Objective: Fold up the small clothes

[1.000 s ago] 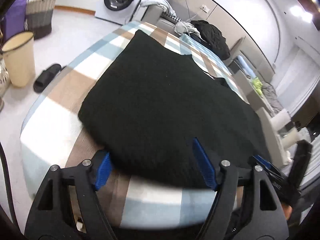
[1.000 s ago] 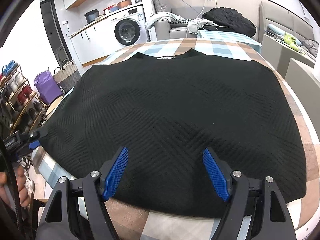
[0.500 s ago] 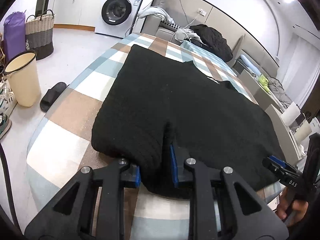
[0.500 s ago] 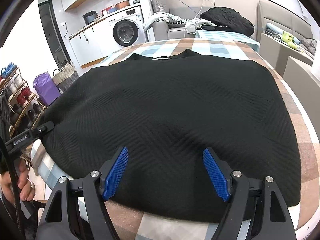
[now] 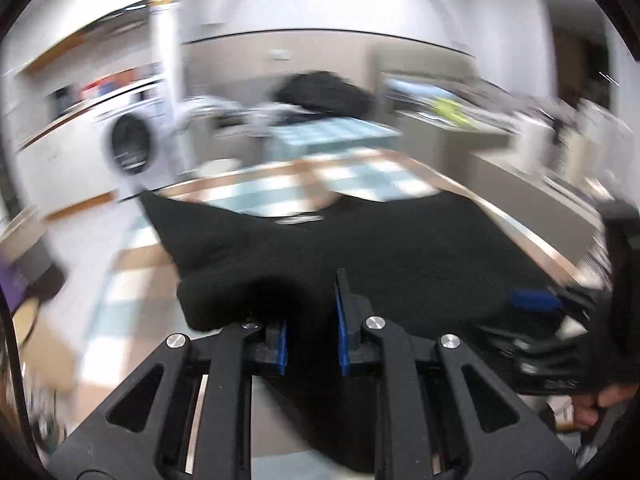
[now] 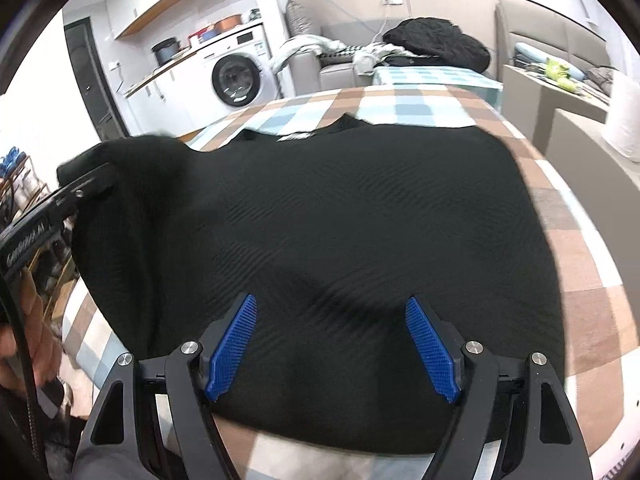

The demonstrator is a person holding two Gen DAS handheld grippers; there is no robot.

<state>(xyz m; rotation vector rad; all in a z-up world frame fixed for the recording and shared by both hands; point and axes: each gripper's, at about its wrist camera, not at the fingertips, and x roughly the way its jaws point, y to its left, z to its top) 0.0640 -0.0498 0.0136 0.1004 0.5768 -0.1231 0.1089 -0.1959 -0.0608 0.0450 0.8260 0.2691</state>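
A black knit sweater (image 6: 340, 220) lies spread on the checked tablecloth (image 6: 580, 308). My left gripper (image 5: 312, 320) is closing, its blue pads pinching a bunched fold of the sweater's (image 5: 400, 248) left edge, which is lifted off the table. In the right wrist view that left gripper (image 6: 80, 192) holds the raised corner at the far left. My right gripper (image 6: 332, 344) hovers open over the sweater's near hem, with nothing pinched. The left wrist view is blurred and shows the right gripper (image 5: 532, 300) at the right edge.
A washing machine (image 6: 234, 80) stands behind the table on the left. A sofa holds a dark pile of clothes (image 6: 436, 44). A white roll (image 6: 624, 120) stands at the right. A hand (image 6: 24, 320) shows at the left edge.
The left gripper shut on the sweater's left edge, then lifted it and swung inward over the garment while rolling. The right gripper stayed open and barely shifted.
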